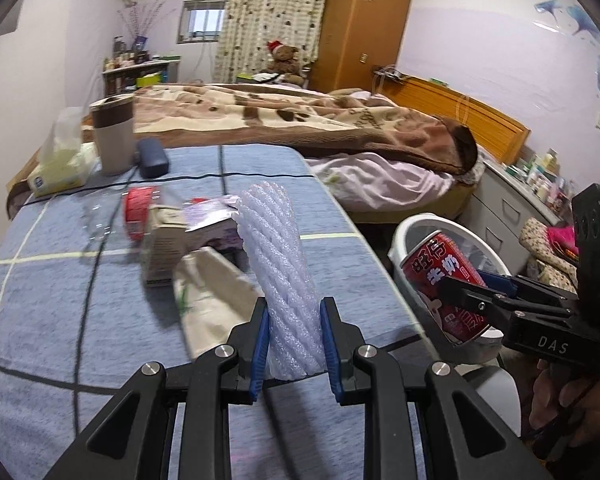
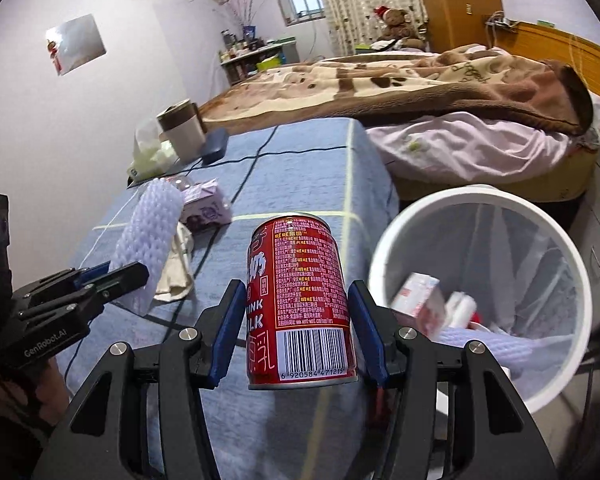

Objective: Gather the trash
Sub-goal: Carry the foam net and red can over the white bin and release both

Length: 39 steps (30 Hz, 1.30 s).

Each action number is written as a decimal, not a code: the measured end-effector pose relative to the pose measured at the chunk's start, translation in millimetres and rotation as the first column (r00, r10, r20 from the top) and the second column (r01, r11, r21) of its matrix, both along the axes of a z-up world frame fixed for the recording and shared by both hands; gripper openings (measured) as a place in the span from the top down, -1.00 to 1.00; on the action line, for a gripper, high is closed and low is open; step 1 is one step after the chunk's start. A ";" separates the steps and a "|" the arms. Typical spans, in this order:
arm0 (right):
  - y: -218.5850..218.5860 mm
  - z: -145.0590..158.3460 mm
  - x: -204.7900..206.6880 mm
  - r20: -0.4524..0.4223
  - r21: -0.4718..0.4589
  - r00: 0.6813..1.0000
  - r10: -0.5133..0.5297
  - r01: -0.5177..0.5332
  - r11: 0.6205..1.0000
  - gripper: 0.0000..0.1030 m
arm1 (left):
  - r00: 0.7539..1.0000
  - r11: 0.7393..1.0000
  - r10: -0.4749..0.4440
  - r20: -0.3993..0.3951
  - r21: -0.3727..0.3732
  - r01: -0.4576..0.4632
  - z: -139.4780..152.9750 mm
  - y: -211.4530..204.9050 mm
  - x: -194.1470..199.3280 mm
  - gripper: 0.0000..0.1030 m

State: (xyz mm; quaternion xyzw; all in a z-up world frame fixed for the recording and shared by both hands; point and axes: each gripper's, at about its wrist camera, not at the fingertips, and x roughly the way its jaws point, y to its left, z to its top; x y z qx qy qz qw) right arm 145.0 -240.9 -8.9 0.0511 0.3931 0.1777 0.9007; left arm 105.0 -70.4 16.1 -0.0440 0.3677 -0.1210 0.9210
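- Far left corner of the blue checked table (image 1: pixel 60 320): a tissue pack (image 1: pixel 60 164), a lidded cup (image 1: pixel 114 136) and a dark case (image 1: pixel 153 158) stand together; they look like belongings, not trash, and are best left alone.
- Middle of the table: a clear bottle with a red label (image 1: pixel 138 214), a small carton (image 1: pixel 166 246), a purple wrapper (image 1: pixel 212 216) and a cream paper bag (image 1: pixel 216 300) lie close together, not yet collected.
- The left gripper (image 1: pixel 294 344) has its jaws pinched nearly closed on a white foam net sleeve (image 1: pixel 278 264), held upright over the table's near right edge. The sleeve is soft, so a light squeeze is enough; it should be released only once it is past the rim.
- The right gripper (image 2: pixel 296 308) holds a red drink can (image 2: pixel 300 300) with jaws about half spread, pads on both sides, over the table's right edge just beside the bin.
- Far right, off the table: the white bin (image 2: pixel 384 248) already holds a small carton and another foam sleeve. The can should probably go in first, carried over the opening and then let go, leaving room for the left hand to follow without the grippers bumping.
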 end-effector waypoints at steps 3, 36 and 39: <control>-8.4 0.4 -0.3 0.004 0.001 1.000 -0.025 0.025 1.000 -0.06 | 0.999 0.999 -0.040 -0.001 0.000 0.040 -1.0 -15.4 3.9 0.51; -106.7 -15.1 -6.2 -0.036 -0.016 0.957 -0.289 0.289 0.957 -0.06 | 0.939 0.939 -0.343 -0.029 -0.032 0.342 -19.8 -155.4 48.0 0.51; -111.9 -17.6 -5.4 -0.047 -0.019 0.953 -0.301 0.300 0.954 -0.06 | 0.932 0.932 -0.361 -0.044 -0.037 0.359 -26.4 -164.1 52.7 0.51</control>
